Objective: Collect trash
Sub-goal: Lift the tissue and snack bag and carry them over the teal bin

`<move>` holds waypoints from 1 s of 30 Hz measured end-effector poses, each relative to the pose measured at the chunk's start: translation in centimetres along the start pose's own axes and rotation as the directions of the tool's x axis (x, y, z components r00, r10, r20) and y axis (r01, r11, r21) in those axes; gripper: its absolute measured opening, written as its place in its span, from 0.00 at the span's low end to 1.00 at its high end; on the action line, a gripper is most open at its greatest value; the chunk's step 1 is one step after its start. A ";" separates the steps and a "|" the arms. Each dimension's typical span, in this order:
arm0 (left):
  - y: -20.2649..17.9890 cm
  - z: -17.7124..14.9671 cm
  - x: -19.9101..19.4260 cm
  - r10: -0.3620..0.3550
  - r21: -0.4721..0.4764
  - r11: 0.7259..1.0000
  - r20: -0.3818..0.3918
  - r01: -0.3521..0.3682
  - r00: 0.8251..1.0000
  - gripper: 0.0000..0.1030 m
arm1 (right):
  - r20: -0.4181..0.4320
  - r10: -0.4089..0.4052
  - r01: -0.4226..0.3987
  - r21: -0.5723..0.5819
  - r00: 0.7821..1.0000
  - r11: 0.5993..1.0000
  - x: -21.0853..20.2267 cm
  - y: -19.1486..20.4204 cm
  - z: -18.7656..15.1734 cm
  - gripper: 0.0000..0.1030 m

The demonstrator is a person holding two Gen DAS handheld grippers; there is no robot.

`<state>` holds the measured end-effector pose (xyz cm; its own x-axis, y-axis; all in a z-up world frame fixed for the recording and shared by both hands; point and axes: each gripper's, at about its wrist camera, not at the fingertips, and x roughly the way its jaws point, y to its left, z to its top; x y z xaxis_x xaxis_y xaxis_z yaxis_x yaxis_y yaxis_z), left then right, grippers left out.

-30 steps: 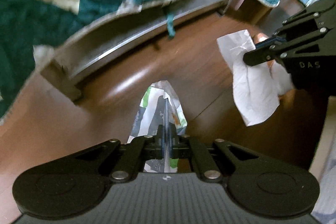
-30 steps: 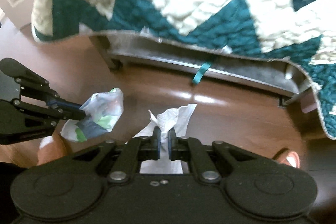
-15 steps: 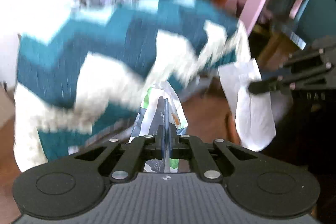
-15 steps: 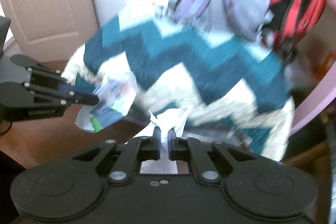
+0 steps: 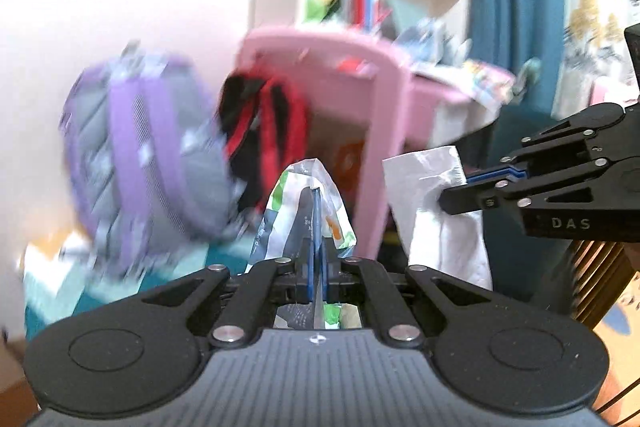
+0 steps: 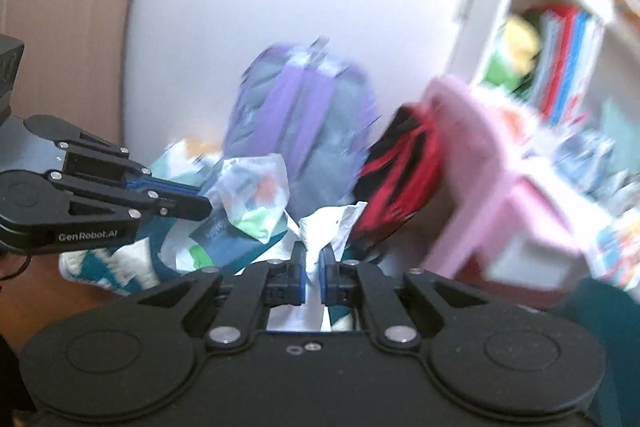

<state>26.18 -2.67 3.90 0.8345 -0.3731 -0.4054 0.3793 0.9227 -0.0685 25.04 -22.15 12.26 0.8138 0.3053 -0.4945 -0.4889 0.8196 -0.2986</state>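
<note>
My left gripper (image 5: 317,193) is shut on a crumpled printed plastic wrapper (image 5: 334,203), white with green, blue and orange marks, which sticks up past the fingertips. From the right wrist view the same left gripper (image 6: 206,205) comes in from the left with the wrapper (image 6: 256,203) bunched at its tip. My right gripper (image 6: 312,247) is shut on a crumpled white tissue (image 6: 332,223). In the left wrist view the right gripper (image 5: 444,203) reaches in from the right, and the tissue (image 5: 444,223) hangs down from it. Both are held up in the air, side by side.
Ahead, blurred, a purple and grey backpack (image 5: 144,155) and a black and red bag (image 5: 268,131) lean by a white wall. A pink chair or desk (image 5: 384,95) stands to the right, with bookshelves (image 6: 560,39) behind. A teal and white quilt (image 6: 104,267) lies low at the left.
Both grippers have risen from near the wooden floor and tilted upward, each keeping its piece of trash. The view went from floor and quilt to the backpacks, wall and shelves.
</note>
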 end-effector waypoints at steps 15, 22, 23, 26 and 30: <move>-16.3 12.6 3.0 -0.174 0.112 0.981 0.157 0.157 0.972 0.03 | 0.096 -0.292 0.280 0.127 0.952 0.952 -10.0 -14.8 -1.6 0.04; -22.1 14.6 7.8 -0.241 0.124 0.966 0.109 0.228 0.964 0.03 | -0.013 -0.395 0.390 0.193 0.919 0.900 -9.4 -21.0 -4.6 0.04; -23.0 15.0 8.8 -0.258 0.112 0.962 0.093 0.247 0.962 0.03 | -0.033 -0.400 0.398 0.209 0.916 0.893 -9.1 -21.9 -4.9 0.04; -25.3 15.9 10.9 -0.277 0.111 0.957 0.087 0.267 0.957 0.03 | -0.087 -0.405 0.413 0.237 0.910 0.879 -8.4 -24.1 -5.8 0.04; -27.5 16.9 13.4 -0.293 0.109 0.952 0.067 0.285 0.954 0.03 | -0.161 -0.391 0.421 0.255 0.906 0.871 -7.4 -25.7 -6.7 0.04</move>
<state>33.66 -34.62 15.75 0.7114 -0.6329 -0.3056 0.6426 0.7618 -0.0817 29.48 -48.69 18.09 0.8780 -0.1216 -0.4630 -0.0033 0.9656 -0.2599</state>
